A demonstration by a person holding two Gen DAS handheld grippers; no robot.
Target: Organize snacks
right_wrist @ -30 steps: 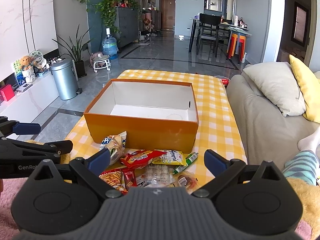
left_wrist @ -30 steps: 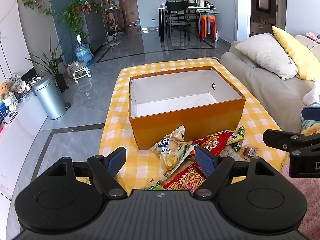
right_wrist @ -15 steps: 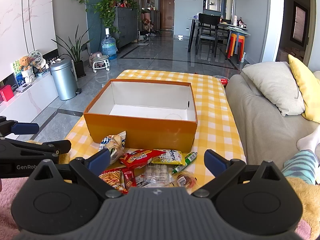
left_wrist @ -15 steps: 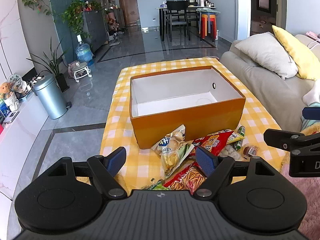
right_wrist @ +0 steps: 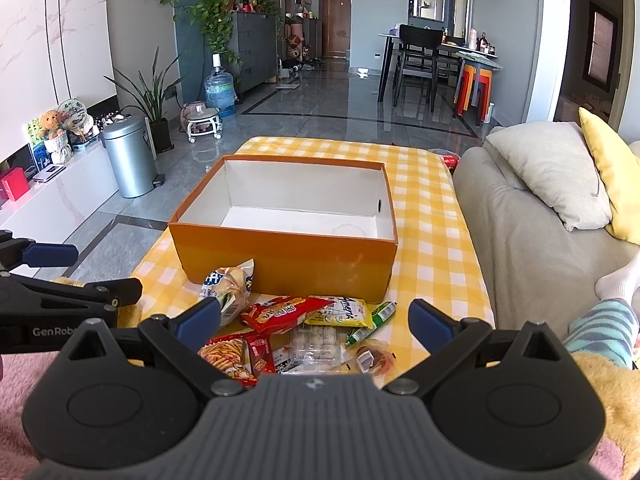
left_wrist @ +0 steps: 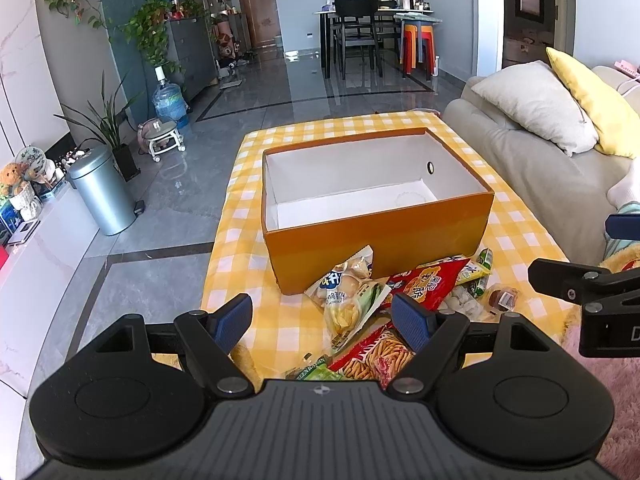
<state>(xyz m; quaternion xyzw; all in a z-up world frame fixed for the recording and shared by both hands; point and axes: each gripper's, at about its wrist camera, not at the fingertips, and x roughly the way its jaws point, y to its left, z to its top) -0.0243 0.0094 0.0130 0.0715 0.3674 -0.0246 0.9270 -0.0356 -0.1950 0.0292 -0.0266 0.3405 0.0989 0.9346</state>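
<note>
Both my left gripper [left_wrist: 322, 322] and right gripper [right_wrist: 314, 318] hang released, fingers spread and grasping nothing — the crinkly foil snack packets [right_wrist: 296, 312] lie heaped at 12 o'clock on the yellow-checked worktop [right_wrist: 424, 220], against the orange cardboard box [right_wrist: 286, 258].

The left gripper [left_wrist: 322, 322] hangs with jaws spread wide above snack packets [left_wrist: 352, 300] piled just before the orange box [left_wrist: 380, 236]
</note>
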